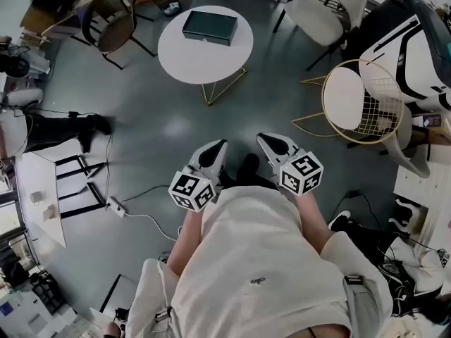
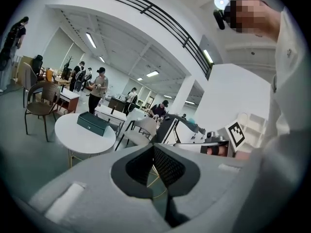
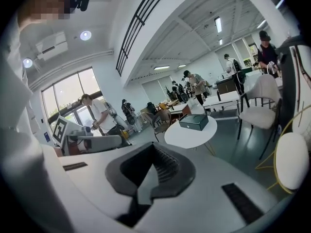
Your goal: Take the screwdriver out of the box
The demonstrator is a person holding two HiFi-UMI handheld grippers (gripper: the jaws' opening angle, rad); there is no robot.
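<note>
**Both grippers shut, box far off**

Head view: you are holding the left gripper (image 1: 213, 148) and the right gripper (image 1: 270, 142) low by your waist. The closed dark box (image 1: 210, 27) is sitting well apart on the round table (image 1: 184, 65), hiding any screwdriver.

Left gripper view: the pads (image 2: 167, 166) are meeting, gripping nothing.

Right gripper view: the jaws are pressing together, empty.

L gripper (image 1: 217, 147) closed, R gripper (image 1: 268, 140) closed, empty
</note>
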